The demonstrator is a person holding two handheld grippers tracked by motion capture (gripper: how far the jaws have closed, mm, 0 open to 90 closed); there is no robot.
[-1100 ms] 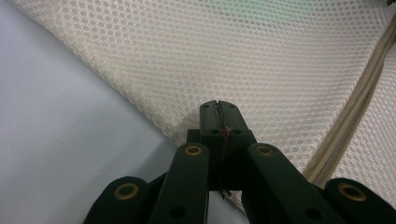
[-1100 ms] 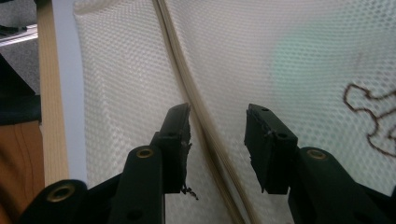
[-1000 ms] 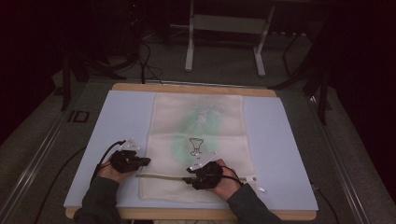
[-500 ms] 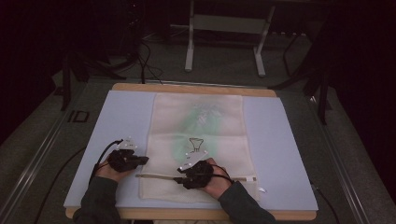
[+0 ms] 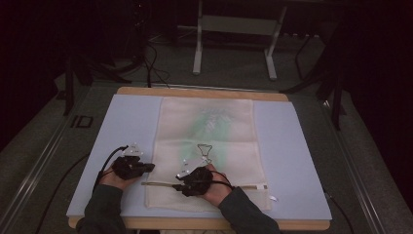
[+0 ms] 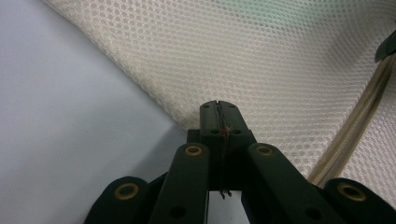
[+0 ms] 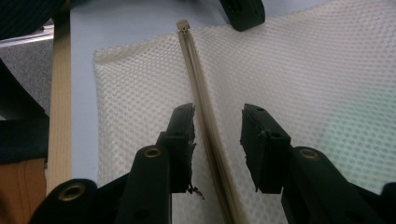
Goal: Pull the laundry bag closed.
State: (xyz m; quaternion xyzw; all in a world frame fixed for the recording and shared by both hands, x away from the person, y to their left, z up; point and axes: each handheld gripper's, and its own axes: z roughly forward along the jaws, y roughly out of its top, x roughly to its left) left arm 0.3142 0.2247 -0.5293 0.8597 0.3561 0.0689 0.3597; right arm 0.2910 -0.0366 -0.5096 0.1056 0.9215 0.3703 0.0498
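Observation:
A cream mesh bag (image 5: pixel 209 141) lies flat on the pale blue mat (image 5: pixel 131 122), with something green and a wire hanger shape (image 5: pixel 204 152) showing through it. Its zipper (image 5: pixel 158 184) runs across the near end. My left gripper (image 5: pixel 148 167) sits at the bag's left edge; in the left gripper view the jaws are shut (image 6: pixel 219 112) on the mesh edge (image 6: pixel 261 60), which is slightly raised off the mat. My right gripper (image 5: pixel 178 186) stands open (image 7: pixel 217 121) with one jaw on each side of the zipper (image 7: pixel 196 79), short of its end stop (image 7: pixel 183 24).
The mat covers a wooden table whose front edge (image 7: pixel 60 102) lies just beyond the bag's near hem. A white tag (image 5: pixel 272 198) lies on the mat off the bag's near right corner. Stands and cables crowd the dark floor behind the table.
My right gripper has slid left along the zipper toward the left gripper. The left gripper has stayed at the bag's left edge.

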